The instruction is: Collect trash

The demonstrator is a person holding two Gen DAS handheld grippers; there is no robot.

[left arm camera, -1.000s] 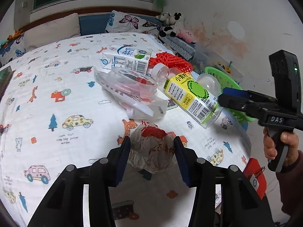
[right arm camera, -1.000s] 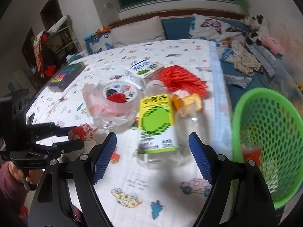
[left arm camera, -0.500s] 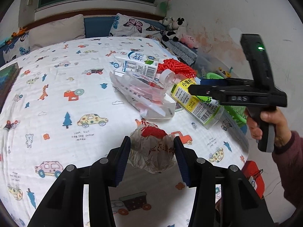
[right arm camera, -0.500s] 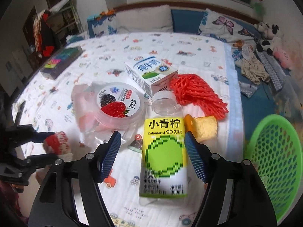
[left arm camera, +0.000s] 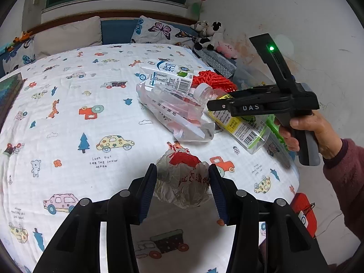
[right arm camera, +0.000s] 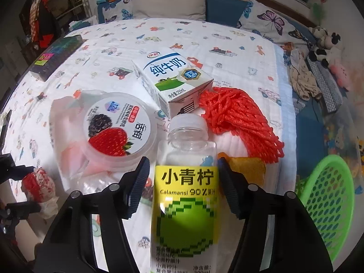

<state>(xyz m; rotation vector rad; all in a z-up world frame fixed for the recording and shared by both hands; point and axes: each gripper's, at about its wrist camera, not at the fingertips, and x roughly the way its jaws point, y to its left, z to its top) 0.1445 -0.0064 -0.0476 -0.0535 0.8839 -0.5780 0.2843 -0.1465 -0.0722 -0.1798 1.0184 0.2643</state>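
Observation:
My left gripper [left arm camera: 183, 177] is shut on a crumpled white and red wrapper [left arm camera: 183, 179], held just above the bed; the wrapper also shows in the right wrist view [right arm camera: 39, 185]. My right gripper [right arm camera: 183, 169] is open, its fingers on either side of a clear juice bottle with a yellow-green label [right arm camera: 185, 193] lying on the bed; I cannot tell whether they touch it. The bottle [left arm camera: 241, 125] and right gripper [left arm camera: 216, 105] show in the left wrist view. A green mesh basket [right arm camera: 329, 202] stands at the right.
A milk carton [right arm camera: 175, 82], a strawberry cup lid on a clear bag [right arm camera: 118, 132], a red net [right arm camera: 241, 122] and a yellow piece [right arm camera: 248, 170] lie beyond the bottle. A dark book [right arm camera: 56, 54] lies far left. The bed edge runs on the right.
My right gripper has moved in over the juice bottle, so its fingers now flank the bottle. My left gripper has lifted slightly with the wrapper.

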